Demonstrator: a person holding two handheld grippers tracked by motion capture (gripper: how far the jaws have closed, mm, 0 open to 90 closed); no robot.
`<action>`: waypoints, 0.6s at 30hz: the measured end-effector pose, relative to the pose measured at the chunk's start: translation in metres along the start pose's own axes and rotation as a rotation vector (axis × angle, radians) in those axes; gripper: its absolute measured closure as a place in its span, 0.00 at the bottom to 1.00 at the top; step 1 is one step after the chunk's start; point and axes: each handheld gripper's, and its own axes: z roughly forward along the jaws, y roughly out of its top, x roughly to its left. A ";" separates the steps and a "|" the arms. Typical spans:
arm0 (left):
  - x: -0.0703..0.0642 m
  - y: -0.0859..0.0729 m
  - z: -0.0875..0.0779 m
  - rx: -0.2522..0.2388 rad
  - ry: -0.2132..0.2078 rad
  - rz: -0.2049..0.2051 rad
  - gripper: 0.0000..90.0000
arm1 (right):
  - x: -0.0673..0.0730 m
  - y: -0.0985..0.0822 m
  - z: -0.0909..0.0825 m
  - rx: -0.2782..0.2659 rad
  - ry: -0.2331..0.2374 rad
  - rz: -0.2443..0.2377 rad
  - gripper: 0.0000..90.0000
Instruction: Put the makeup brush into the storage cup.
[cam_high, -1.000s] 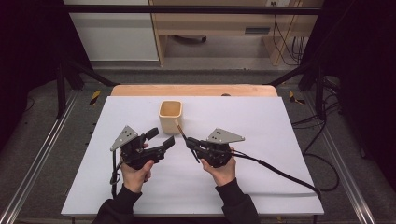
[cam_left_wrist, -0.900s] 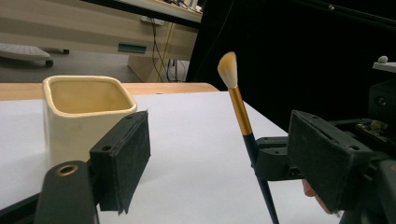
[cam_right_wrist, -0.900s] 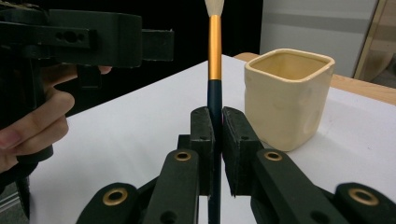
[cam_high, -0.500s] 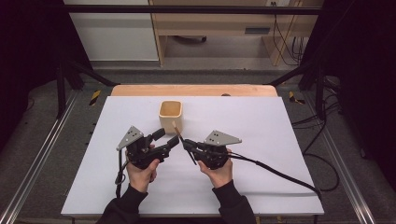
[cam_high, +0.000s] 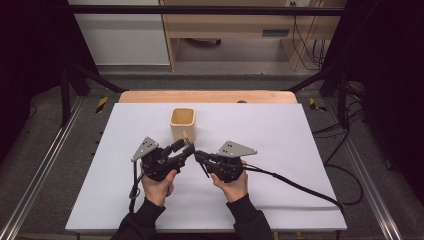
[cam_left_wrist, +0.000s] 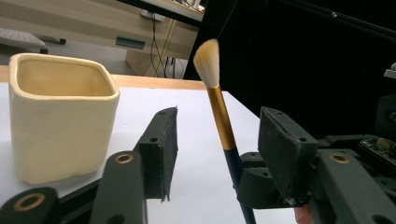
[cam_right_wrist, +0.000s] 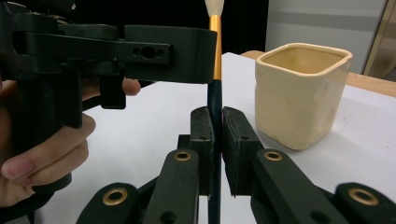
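Black left tongs (cam_left_wrist: 215, 154) half-open, jaws just been closing either side of brush (cam_left_wrist: 219, 112), pads not pressing it | right tongs (cam_right_wrist: 218, 135) clamped on brush's dark handle | brush upright, long axis vertical, bristles up, above white surface (cam_high: 280, 130), just beside cream cup (cam_high: 182, 123)

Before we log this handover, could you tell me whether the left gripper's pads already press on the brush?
No, the brush stands between the left gripper's pads with gaps on both sides.
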 end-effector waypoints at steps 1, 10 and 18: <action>0.000 0.000 0.000 -0.002 0.002 -0.002 0.55 | 0.000 0.000 0.000 0.001 0.001 -0.001 0.93; -0.001 -0.002 0.001 -0.004 0.011 -0.028 0.67 | 0.001 0.000 0.001 -0.002 0.005 -0.002 0.93; -0.002 -0.003 0.002 -0.005 0.021 -0.058 0.75 | 0.002 -0.001 0.002 0.000 0.003 -0.009 0.93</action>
